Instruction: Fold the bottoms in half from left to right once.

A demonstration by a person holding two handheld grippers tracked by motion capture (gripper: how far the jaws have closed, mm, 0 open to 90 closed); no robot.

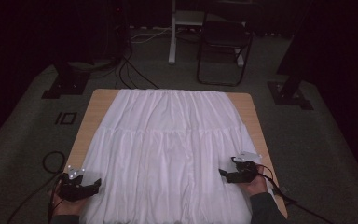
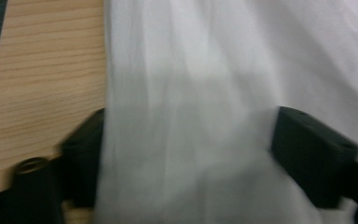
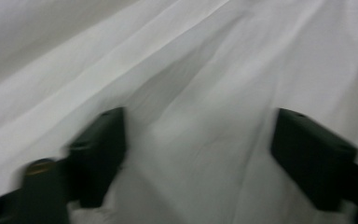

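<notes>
From the high view, a white pleated skirt lies spread flat over most of the wooden table, its waistband at the far edge. The left gripper sits at the cloth's near left edge, the right gripper at its near right edge — each held in a hand.

In the left gripper view, the jaws stand apart with the skirt's edge running between them, bare table wood to one side.

In the right gripper view, the jaws are spread over gathered white fabric — no pad presses on it.
</notes>
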